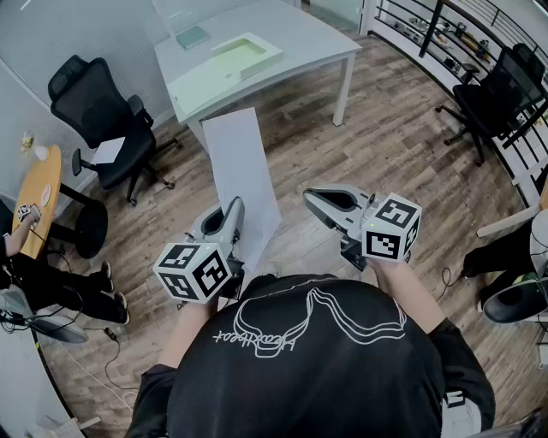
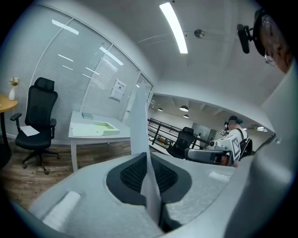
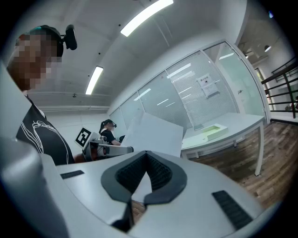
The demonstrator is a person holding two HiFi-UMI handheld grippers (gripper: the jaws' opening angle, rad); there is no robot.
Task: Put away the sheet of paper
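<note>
A white sheet of paper (image 1: 240, 171) stands upright in front of me, seen edge-on (image 2: 138, 121) in the left gripper view. My left gripper (image 1: 233, 212) is shut on its lower edge, and the dark pads (image 2: 132, 173) press on it from both sides. My right gripper (image 1: 310, 198) hovers apart to the right of the sheet, shut with nothing between its jaws (image 3: 146, 154). From the right gripper view the sheet (image 3: 156, 135) shows flat behind the jaw tips. A white desk (image 1: 300, 34) with a pale green tray (image 1: 257, 62) stands ahead.
A teal booklet (image 1: 192, 37) lies on the desk. Black office chairs stand at the left (image 1: 103, 128) and at the right (image 1: 497, 94). A round wooden table (image 1: 38, 197) and a seated person (image 1: 26, 274) are at the far left. A railing (image 1: 428, 26) runs along the back right.
</note>
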